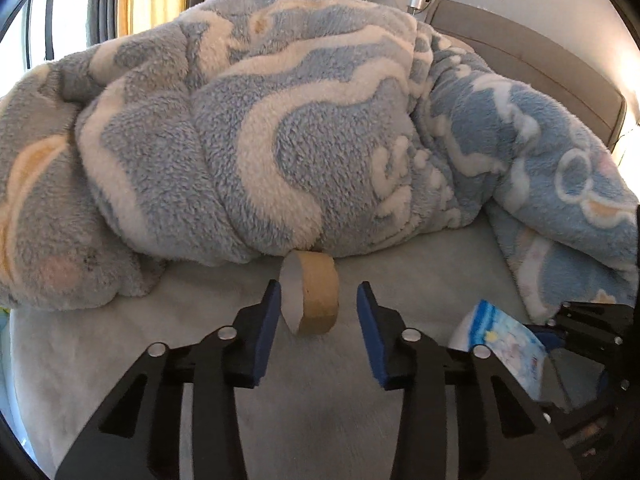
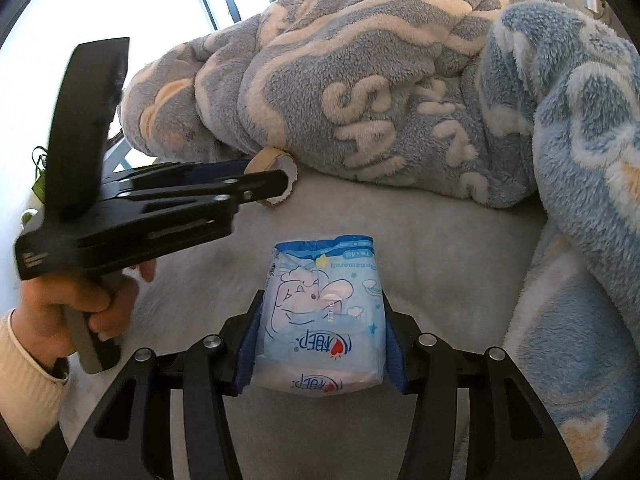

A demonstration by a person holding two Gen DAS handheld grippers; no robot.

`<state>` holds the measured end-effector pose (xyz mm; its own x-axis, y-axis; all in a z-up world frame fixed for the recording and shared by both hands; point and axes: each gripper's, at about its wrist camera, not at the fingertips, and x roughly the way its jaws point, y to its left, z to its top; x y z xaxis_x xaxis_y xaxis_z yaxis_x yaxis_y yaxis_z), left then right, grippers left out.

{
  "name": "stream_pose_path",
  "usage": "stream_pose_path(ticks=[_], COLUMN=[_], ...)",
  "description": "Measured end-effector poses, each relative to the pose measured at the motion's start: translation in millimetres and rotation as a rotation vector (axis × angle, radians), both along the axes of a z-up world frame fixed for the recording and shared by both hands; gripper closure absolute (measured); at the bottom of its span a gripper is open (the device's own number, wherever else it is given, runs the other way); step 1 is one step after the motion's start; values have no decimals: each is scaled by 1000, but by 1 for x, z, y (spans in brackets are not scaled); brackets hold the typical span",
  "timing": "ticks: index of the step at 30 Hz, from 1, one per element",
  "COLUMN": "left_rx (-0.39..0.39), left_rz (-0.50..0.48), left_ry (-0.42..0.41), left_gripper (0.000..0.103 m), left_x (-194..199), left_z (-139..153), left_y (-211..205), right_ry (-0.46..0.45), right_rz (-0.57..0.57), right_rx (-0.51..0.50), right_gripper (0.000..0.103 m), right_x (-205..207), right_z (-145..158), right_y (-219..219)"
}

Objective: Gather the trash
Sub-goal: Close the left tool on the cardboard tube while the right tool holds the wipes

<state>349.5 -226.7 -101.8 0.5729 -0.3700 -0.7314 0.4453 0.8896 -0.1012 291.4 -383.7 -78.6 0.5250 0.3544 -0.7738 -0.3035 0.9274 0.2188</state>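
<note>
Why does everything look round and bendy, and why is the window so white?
Both views come through fisheye lenses, so edges curve and dark corners ring each picture. In the right wrist view the window is blown out to plain white by daylight, and the left gripper looks slightly smeared. In the left wrist view the tissue pack is blurry; the cardboard roll stays sharp.

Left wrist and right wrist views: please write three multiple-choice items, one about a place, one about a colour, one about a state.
1. Where is the cardboard roll?
A. on the bed against the blanket
B. inside a bin
C. on the floor

2. What colour are the pads of the left tool?
A. red
B. blue
C. green

3. What is the right tool doing?
A. hanging open
B. gripping the tissue pack
C. gripping the blanket

Answers: A, the roll touches the blanket edge; B, both pads are blue; B, its pads press the tissue pack sides.
</note>
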Motion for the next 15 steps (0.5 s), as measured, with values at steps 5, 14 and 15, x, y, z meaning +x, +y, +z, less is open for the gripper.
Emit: stream_pose_path(ticks=[5,14,15], left_rx=[17,-2,-1], left_rz=[15,44,45], left_ry=[17,7,6], left_gripper=[83,84,84], left_x=[5,-3,-4], left_z=[-7,0,2], left_y=[-1,16,20], right_ry=[1,-7,-10], right_rz=[11,-5,-7], right_rx=[3,-7,-12], right_gripper=[51,51,51], right_x=[-6,-1,-3], right_z=[0,11,14], right_y=[-3,5,5])
